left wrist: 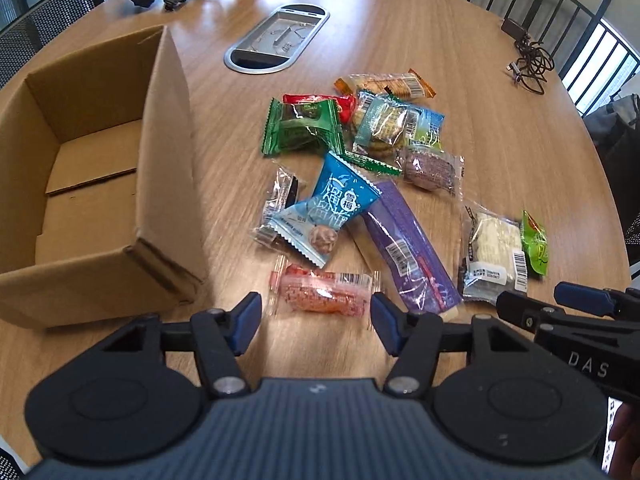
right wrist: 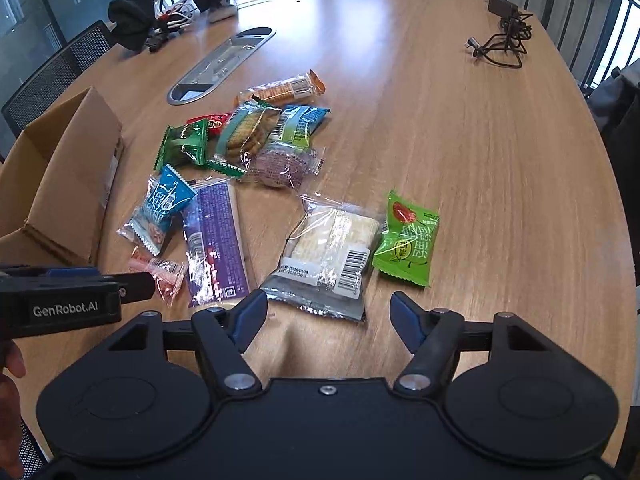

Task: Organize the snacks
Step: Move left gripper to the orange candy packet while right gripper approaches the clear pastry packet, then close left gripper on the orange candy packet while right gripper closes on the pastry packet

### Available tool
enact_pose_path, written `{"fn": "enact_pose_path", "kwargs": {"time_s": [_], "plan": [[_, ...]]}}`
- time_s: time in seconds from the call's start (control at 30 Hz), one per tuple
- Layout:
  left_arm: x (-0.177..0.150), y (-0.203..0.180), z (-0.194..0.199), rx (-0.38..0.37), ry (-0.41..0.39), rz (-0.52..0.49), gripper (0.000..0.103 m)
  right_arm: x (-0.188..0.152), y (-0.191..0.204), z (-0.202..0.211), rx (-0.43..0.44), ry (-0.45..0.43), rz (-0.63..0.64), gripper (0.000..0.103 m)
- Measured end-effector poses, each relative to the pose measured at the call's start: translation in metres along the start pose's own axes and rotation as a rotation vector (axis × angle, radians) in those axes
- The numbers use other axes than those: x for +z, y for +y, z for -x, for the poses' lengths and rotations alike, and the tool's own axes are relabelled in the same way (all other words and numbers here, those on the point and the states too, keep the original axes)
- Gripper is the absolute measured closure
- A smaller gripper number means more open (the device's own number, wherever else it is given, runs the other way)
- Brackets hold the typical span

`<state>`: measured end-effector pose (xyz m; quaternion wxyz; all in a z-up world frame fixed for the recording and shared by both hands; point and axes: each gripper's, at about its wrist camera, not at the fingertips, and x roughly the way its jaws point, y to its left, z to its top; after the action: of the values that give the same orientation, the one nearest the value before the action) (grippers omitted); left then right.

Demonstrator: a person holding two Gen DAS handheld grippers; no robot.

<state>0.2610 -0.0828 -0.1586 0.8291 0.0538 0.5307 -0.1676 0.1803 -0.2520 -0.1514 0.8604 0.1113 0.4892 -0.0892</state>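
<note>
Jaws of the left gripper [left wrist: 316,316] stand apart around the pink snack packet [left wrist: 324,292] without pressing it, and the right gripper [right wrist: 328,316] gapes empty just short of the clear cracker packet [right wrist: 332,252]. Farther off, loose snacks litter the wooden table [right wrist: 480,140] beside the open cardboard box [left wrist: 168,152].

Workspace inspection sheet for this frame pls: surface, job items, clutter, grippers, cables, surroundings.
Surface: round wooden table, metal cable hatch set in it.
Job's things: cardboard box open, no snacks visible inside; wrapped snacks loose on the table, among them a pink packet, purple bar, clear cracker pack, green packet.
Clutter: black cloth item at the far edge.
Grippers: left gripper open around the pink packet; right gripper open at the cracker pack.
Cables: charger with cord; tangled wires.
Surroundings: mesh chairs, railing.
</note>
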Motion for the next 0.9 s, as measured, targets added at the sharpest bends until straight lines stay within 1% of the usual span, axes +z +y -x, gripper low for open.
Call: {"fn": "enact_pose_path", "kwargs": {"time_s": [0.17, 0.27, 0.43, 0.5, 0.6, 0.8, 0.83, 0.87, 0.9], "plan": [[0.005, -0.003, -0.012, -0.001, 0.006, -0.012, 0.044, 0.007, 0.001, -0.012, -0.004, 0.016, -0.014, 0.037], [0.008, -0.006, -0.017, 0.026, 0.006, -0.024, 0.043, 0.011, 0.001, -0.017, -0.005, 0.022, -0.025, 0.037], [0.011, -0.009, -0.024, 0.041, 0.012, -0.042, 0.041, 0.015, 0.003, -0.027, -0.016, 0.03, -0.03, 0.036], [0.011, -0.008, -0.026, 0.043, 0.014, -0.045, 0.04, 0.016, 0.004, -0.031, -0.021, 0.034, -0.029, 0.034], [0.01, -0.007, -0.031, 0.049, 0.039, -0.046, 0.039, 0.016, 0.006, -0.036, -0.025, 0.037, -0.026, 0.028], [0.008, -0.006, -0.031, 0.041, 0.018, -0.054, 0.039, 0.016, 0.01, -0.044, -0.04, 0.043, -0.018, 0.028], [0.008, -0.006, -0.03, 0.037, 0.015, -0.05, 0.044, 0.016, 0.01, -0.046, -0.045, 0.046, -0.016, 0.028], [0.007, -0.006, -0.029, 0.03, 0.011, -0.05, 0.054, 0.016, 0.01, -0.049, -0.051, 0.05, -0.012, 0.028], [0.007, -0.006, -0.027, 0.021, 0.007, -0.05, 0.058, 0.015, 0.011, -0.049, -0.067, 0.043, 0.002, 0.03]]}}
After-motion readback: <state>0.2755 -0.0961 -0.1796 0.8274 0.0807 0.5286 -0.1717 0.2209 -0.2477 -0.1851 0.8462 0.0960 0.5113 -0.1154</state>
